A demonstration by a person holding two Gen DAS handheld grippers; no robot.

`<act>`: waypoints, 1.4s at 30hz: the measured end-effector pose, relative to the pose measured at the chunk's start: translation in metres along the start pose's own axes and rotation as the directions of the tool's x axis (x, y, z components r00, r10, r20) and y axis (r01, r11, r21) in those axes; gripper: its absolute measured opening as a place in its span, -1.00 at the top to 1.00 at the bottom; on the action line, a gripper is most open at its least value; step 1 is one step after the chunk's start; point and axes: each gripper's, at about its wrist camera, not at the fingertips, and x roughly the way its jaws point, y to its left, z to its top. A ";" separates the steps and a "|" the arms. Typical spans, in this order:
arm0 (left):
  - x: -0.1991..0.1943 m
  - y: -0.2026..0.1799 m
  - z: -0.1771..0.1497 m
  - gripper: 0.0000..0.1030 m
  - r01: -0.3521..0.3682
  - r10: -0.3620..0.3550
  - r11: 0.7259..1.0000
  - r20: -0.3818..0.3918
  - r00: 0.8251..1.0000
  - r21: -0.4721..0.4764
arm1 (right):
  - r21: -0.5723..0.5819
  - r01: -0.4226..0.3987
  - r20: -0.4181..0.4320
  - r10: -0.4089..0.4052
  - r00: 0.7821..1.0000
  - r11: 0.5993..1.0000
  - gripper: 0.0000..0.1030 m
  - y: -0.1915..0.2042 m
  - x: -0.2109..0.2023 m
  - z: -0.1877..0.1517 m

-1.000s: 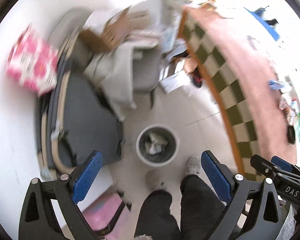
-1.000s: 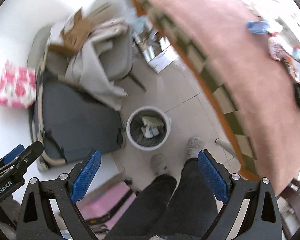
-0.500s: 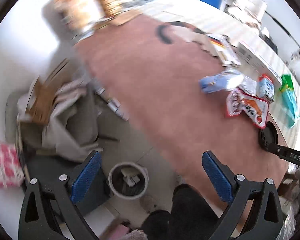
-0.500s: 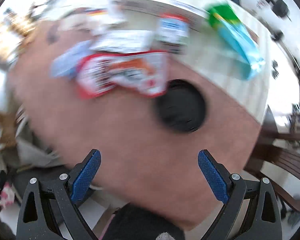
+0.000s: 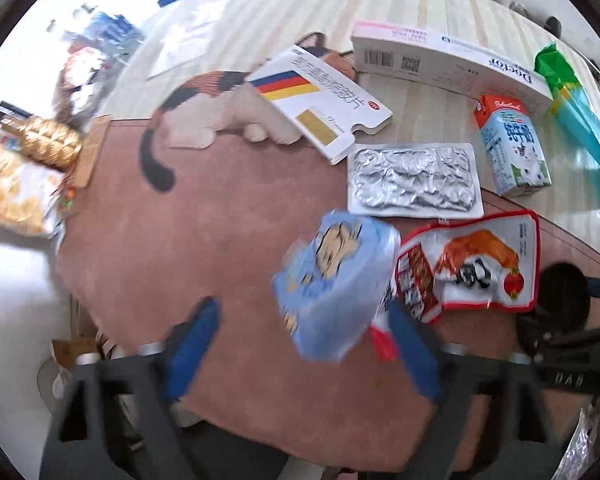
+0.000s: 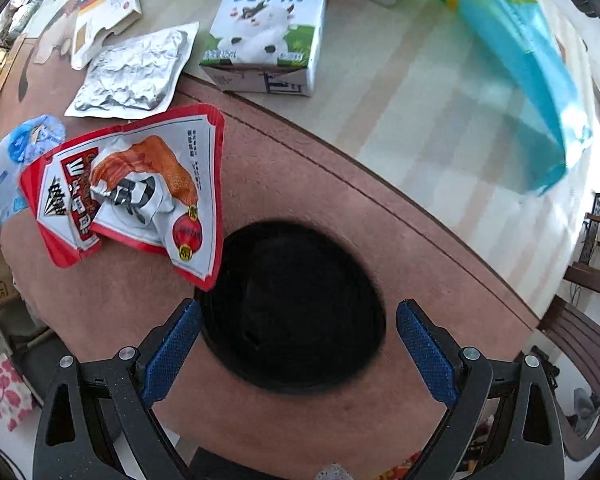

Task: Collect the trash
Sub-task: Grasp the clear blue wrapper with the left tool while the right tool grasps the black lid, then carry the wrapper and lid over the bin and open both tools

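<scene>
My left gripper hangs over the table, its jaws closing around a crumpled light-blue wrapper that lies between the blue fingers; the left pad stands clear of it. A red snack wrapper lies just right of the blue one, which also shows at the left edge of the right wrist view. A foil pack, a milk carton and a green-blue bag lie farther back. My right gripper is open above a black round object, holding nothing.
A flag-striped white box and a long white box lie at the back. Snack bags crowd the table's left end. The brown mat reaches the near edge. A wooden chair stands to the right.
Both grippers swung up from the waste bin on the floor to above the table's trash. The left jaws have narrowed around the blue wrapper; the right jaws stayed wide.
</scene>
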 end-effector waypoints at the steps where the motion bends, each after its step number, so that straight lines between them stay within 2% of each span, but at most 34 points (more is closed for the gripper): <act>1: 0.004 0.000 0.004 0.01 0.020 -0.020 1.000 -0.007 1.000 0.000 | 0.001 0.007 -0.004 -0.007 1.000 1.000 -0.92 -0.001 0.003 0.003; 2: 0.006 0.001 0.007 0.34 0.044 -0.044 0.999 -0.009 0.999 -0.002 | 0.003 0.012 -0.005 -0.012 1.000 1.000 -0.92 -0.002 0.005 0.006; 3: 0.007 0.002 0.010 0.47 0.065 -0.065 0.998 -0.010 0.998 -0.005 | 0.008 0.013 -0.004 -0.013 1.000 1.000 -0.92 -0.003 0.006 0.008; 4: 0.008 0.002 0.012 0.55 0.080 -0.080 0.997 -0.010 0.997 -0.008 | 0.013 0.015 -0.004 -0.015 1.000 1.000 -0.92 -0.002 0.008 0.011; 7: 0.004 0.001 0.013 0.74 0.085 -0.085 0.996 0.000 0.996 -0.009 | 0.036 0.012 0.023 -0.013 1.000 0.999 -0.71 -0.013 0.007 0.015; 10: -0.005 0.002 0.008 0.80 0.078 -0.077 0.997 0.012 0.997 -0.021 | 0.051 0.012 0.047 -0.014 0.999 0.999 -0.29 -0.017 0.006 0.017; 12: -0.011 0.006 0.001 0.82 0.069 -0.068 0.997 0.025 0.997 -0.037 | 0.057 0.002 0.060 -0.005 0.998 0.998 0.25 -0.025 -0.002 0.018; 15: -0.021 0.015 -0.010 0.83 0.060 -0.057 0.994 0.043 0.997 -0.088 | 0.082 -0.040 0.056 0.036 0.998 0.996 0.60 -0.039 -0.008 0.016; 18: -0.033 0.026 -0.027 0.83 0.064 -0.055 0.986 0.062 0.997 -0.153 | 0.089 -0.079 0.067 0.073 0.995 0.993 0.82 -0.048 -0.015 0.011; 24: -0.051 0.044 -0.065 0.83 0.091 -0.069 0.964 0.094 0.993 -0.250 | 0.108 -0.155 0.118 0.143 0.983 0.982 0.91 -0.060 -0.038 -0.017; 31: -0.068 0.070 -0.116 0.83 0.142 -0.103 0.930 0.129 0.986 -0.339 | 0.072 -0.169 0.180 0.154 0.972 0.983 0.91 -0.062 -0.068 -0.047; 37: -0.085 0.099 -0.171 0.83 0.175 -0.116 0.894 0.165 0.979 -0.412 | -0.008 -0.184 0.203 0.182 0.962 0.983 0.91 -0.001 -0.094 -0.098; 42: -0.093 0.122 -0.237 0.83 0.181 -0.108 0.862 0.176 0.978 -0.474 | -0.111 -0.193 0.198 0.212 0.957 0.975 0.91 0.068 -0.092 -0.136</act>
